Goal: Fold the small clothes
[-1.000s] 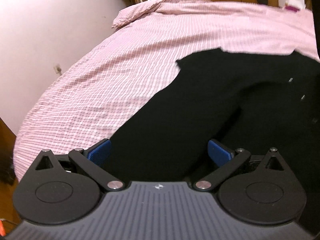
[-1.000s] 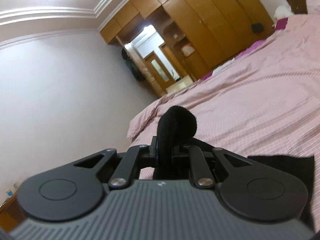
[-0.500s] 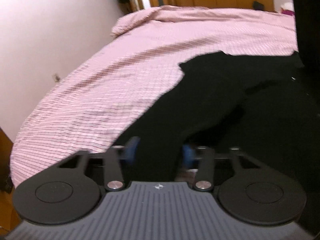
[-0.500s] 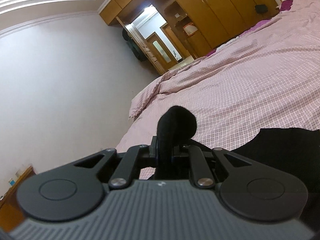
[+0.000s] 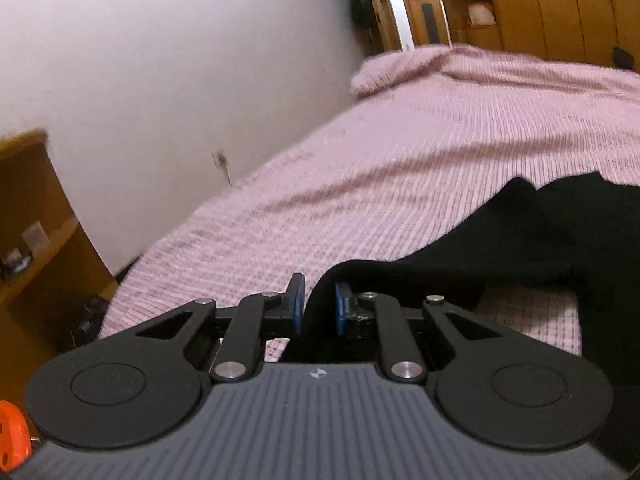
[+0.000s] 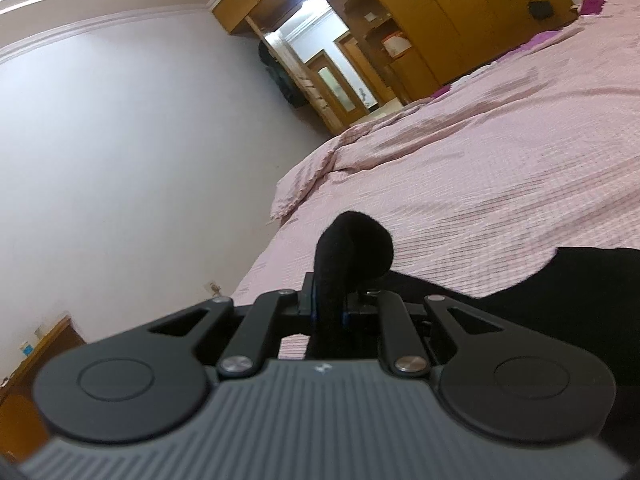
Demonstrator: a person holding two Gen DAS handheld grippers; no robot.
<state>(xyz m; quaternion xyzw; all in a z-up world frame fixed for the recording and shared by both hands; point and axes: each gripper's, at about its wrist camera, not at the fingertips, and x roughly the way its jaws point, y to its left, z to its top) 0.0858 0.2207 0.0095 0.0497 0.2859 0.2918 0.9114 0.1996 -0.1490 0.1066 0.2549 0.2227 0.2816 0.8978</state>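
The left gripper point(image 5: 319, 309) was closing on an edge of the black garment point(image 5: 532, 236), cloth already bunched between its blue pads point(image 5: 297, 312), where a second earlier those jaws stood wide over the fabric. The right gripper point(image 6: 329, 312) stayed clamped on its own black fold, which stuck up between the fingers. The garment lay on the pink checked bed point(image 5: 400, 168), its near edge lifted toward the left gripper. The left view, earlier angled down at the cloth, now took in more wall and a wooden cabinet point(image 5: 36, 240). With both ends apparently pinched, a fold looked ready to begin.
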